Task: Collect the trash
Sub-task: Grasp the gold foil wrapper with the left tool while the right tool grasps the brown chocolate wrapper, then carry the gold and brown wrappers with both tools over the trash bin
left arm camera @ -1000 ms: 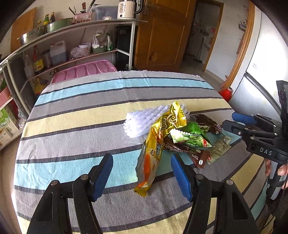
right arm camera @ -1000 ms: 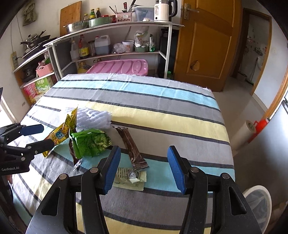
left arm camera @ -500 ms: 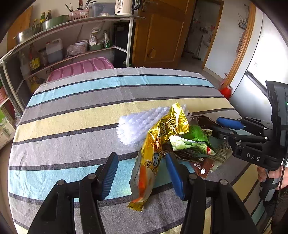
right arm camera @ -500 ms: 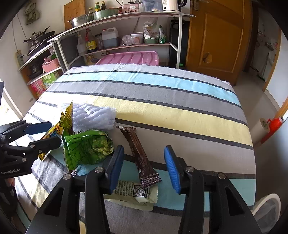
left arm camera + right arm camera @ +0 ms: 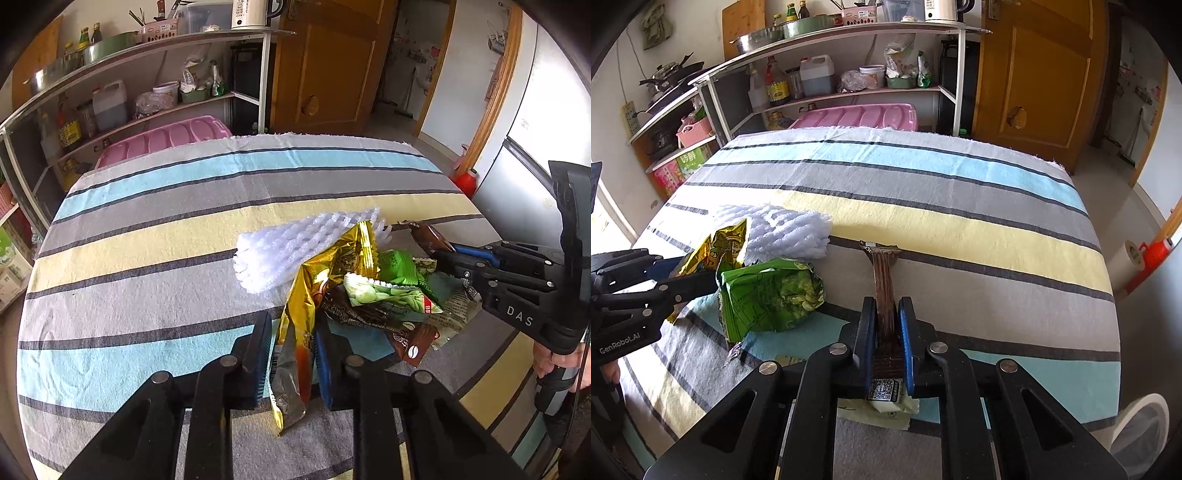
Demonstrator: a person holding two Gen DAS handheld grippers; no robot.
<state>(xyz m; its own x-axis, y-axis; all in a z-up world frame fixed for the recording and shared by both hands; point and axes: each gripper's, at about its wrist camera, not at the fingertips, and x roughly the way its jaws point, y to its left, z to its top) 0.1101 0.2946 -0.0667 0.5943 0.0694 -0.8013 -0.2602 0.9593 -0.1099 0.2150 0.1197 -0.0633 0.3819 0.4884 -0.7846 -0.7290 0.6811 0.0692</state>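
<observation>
Two grippers work one heap of six pieces of trash at frame centre on the striped cloth [image 5: 147, 229]. The left gripper [image 5: 291, 354], angled down, has just closed, pinching the gold wrapper [image 5: 314, 280]. The right gripper [image 5: 886, 332] has likewise closed on the brown wrapper [image 5: 882, 280]. Behind: green bag [image 5: 768, 295], white foam net [image 5: 295, 251].

Striped cloth [image 5: 155, 236]: blue, grey, pale yellow, thin dark lines. Gold wrapper [image 5: 306, 295], orange low down. Green bag [image 5: 772, 295]. Brown wrapper [image 5: 882, 291], finely striped. White foam net [image 5: 295, 251]. Pink tub [image 5: 857, 116]. Black grippers, blue pads [image 5: 905, 332].
</observation>
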